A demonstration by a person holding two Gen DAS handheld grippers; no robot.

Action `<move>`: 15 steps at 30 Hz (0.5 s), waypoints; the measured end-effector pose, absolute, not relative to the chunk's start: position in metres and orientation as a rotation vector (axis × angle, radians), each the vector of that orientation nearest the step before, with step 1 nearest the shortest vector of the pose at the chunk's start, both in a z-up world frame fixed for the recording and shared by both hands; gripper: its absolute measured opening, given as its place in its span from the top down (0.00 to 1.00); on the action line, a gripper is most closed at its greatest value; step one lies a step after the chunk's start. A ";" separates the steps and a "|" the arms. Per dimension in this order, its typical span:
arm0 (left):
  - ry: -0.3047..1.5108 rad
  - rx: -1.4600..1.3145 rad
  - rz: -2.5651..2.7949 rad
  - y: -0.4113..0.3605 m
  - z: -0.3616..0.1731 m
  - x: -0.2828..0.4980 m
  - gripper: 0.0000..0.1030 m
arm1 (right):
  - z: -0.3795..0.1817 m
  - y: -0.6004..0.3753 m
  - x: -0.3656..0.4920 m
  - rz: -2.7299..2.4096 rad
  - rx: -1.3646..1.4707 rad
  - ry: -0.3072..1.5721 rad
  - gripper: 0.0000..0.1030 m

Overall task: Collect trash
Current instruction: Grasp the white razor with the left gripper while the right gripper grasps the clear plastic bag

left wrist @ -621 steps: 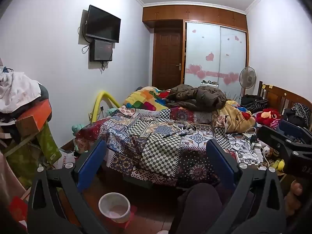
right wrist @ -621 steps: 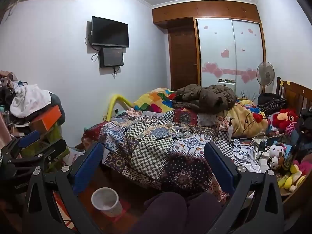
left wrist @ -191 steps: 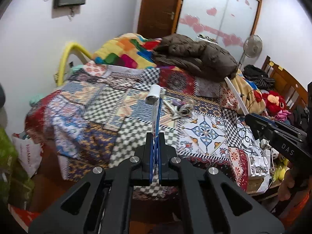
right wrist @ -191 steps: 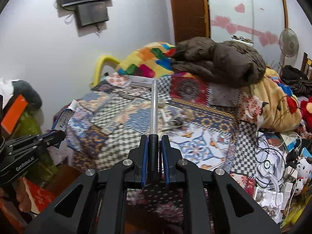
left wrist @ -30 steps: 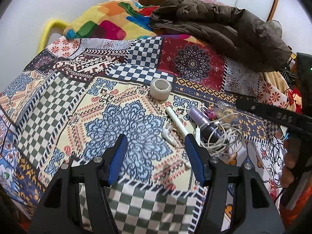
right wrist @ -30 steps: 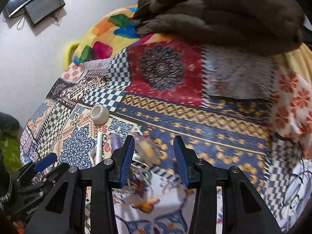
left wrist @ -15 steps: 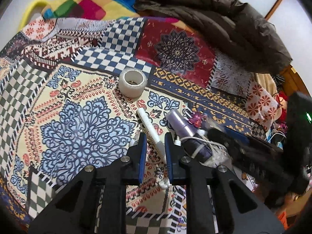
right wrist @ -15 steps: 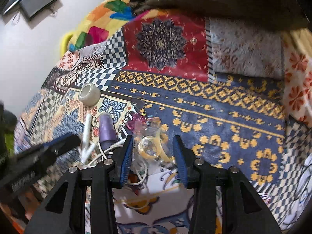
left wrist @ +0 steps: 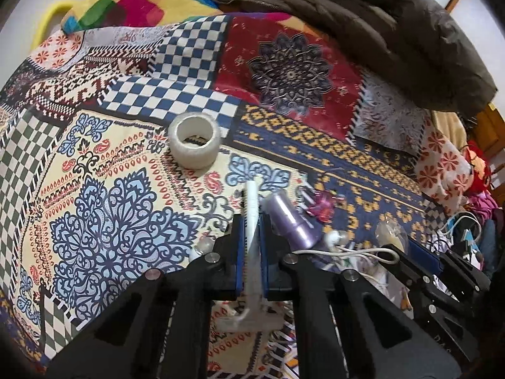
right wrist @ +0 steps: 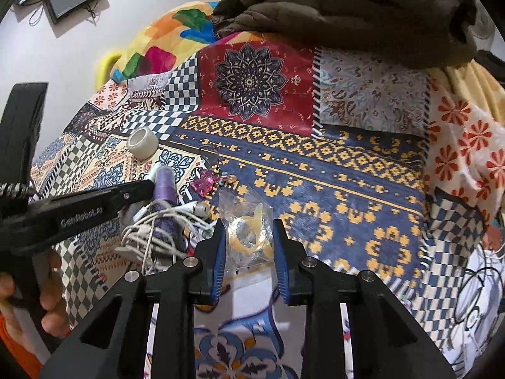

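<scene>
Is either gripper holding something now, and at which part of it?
The left gripper is shut on the white pen around its middle. The right gripper is open around the clear plastic bag, not gripping.

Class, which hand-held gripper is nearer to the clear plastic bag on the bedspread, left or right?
Right. The right hand-held gripper has its open fingers on either side of the clear plastic bag. The left hand-held gripper is off to the bag's left, shut on a white stick.

White stick's lower end behind tongs
</scene>
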State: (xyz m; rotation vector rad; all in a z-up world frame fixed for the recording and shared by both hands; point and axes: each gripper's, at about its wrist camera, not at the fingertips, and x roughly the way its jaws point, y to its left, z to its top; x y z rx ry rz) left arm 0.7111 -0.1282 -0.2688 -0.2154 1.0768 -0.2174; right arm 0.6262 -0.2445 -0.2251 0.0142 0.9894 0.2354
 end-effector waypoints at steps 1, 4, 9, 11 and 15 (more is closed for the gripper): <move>1.060 -0.208 -0.219 -0.128 -0.264 0.707 0.93 | -0.222 -0.244 0.623 0.235 0.009 0.981 0.76; 1.003 -0.210 -0.234 -0.125 -0.240 0.690 0.93 | -0.209 -0.246 0.613 0.235 -0.003 0.954 0.76; 0.905 -0.207 -0.232 -0.114 -0.199 0.667 0.93 | -0.189 -0.249 0.602 0.239 0.004 0.929 0.76; 0.868 -0.216 -0.232 -0.107 -0.181 0.656 0.93 | -0.180 -0.248 0.596 0.240 0.003 0.914 0.76; 0.817 -0.199 -0.216 -0.098 -0.151 0.632 0.93 | -0.157 -0.246 0.582 0.255 0.009 0.883 0.76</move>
